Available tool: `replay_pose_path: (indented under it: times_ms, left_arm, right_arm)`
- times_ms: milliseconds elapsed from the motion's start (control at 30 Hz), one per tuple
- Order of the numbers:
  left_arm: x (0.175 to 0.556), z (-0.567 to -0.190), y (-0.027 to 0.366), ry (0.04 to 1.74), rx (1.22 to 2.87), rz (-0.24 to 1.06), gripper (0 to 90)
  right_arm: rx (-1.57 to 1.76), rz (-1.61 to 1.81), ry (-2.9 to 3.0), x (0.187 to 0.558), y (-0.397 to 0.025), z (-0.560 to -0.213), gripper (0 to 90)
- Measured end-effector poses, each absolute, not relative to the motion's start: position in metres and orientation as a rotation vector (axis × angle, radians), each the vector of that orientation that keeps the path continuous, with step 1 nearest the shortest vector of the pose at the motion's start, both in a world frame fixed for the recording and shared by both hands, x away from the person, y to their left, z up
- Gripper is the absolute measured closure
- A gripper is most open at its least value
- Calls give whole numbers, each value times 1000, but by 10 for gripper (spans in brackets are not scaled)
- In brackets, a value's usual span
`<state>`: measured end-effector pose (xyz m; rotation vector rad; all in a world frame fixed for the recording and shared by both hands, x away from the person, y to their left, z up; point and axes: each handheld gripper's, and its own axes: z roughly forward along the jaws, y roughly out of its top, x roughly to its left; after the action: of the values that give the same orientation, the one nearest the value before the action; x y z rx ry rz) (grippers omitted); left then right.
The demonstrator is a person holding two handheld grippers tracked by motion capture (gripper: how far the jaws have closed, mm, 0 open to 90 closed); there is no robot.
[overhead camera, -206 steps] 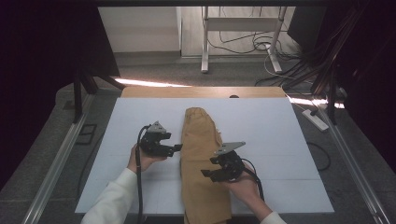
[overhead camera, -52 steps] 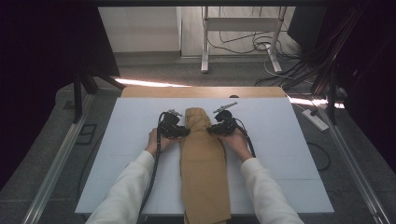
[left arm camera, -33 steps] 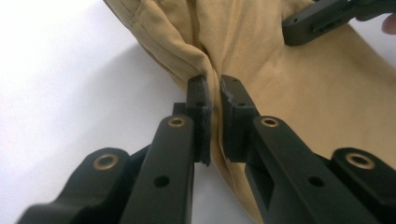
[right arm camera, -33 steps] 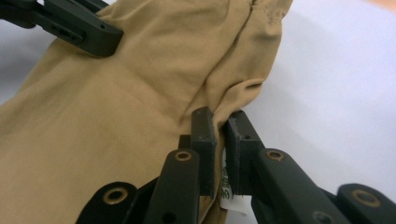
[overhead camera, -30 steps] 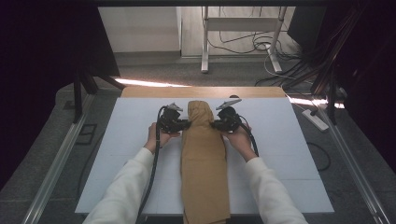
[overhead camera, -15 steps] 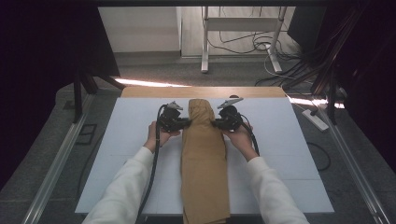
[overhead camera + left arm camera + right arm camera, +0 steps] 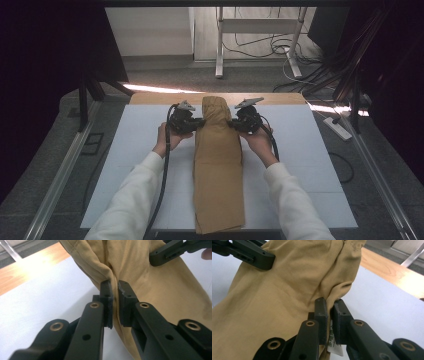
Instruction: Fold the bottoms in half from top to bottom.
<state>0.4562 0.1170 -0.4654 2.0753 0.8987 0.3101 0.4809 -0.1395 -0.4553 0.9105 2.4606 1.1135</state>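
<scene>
We see plain tan trousers [image 7: 218,165] on a white table cover [image 7: 125,160], black grippers, white sleeves [image 7: 131,200].

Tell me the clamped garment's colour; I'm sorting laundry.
Plain tan, no pattern: the garment shows best in the right gripper view.

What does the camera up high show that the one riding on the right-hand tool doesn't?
High view alone: the person's white sleeves, both hands, the full length of the folded tan trousers, the whole white table and the cables on the floor beyond.

Right gripper view alone: a close look at the right tool pinching a fold at the trousers' edge, with a small white label between its jaws.

Both: the tan trousers, the white table, its wooden far edge, and the left tool gripping the opposite edge.
</scene>
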Motion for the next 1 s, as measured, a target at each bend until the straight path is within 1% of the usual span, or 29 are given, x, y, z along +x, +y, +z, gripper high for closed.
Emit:
replay_pose_path:
  times_ms: [200, 400, 500, 767, 1000]
  left_arm:
    - [458, -464, 118, 879, 2082, 329, 827]
    - [463, -449, 117, 863, 2066, 368, 827]
    - [461, -447, 116, 844, 2071, 377, 827]
    - [458, -461, 116, 852, 2082, 354, 825]
    - [454, -465, 117, 831, 2086, 352, 824]
  right_arm:
    - [901, 1101, 2462, 481, -140, -454, 833]
    - [899, 1156, 2411, 485, -142, -444, 834]
    - [891, 1160, 2401, 483, -144, -441, 834]
    - [901, 1144, 2426, 480, -145, -453, 834]
    - [912, 1149, 2435, 479, -146, -461, 835]
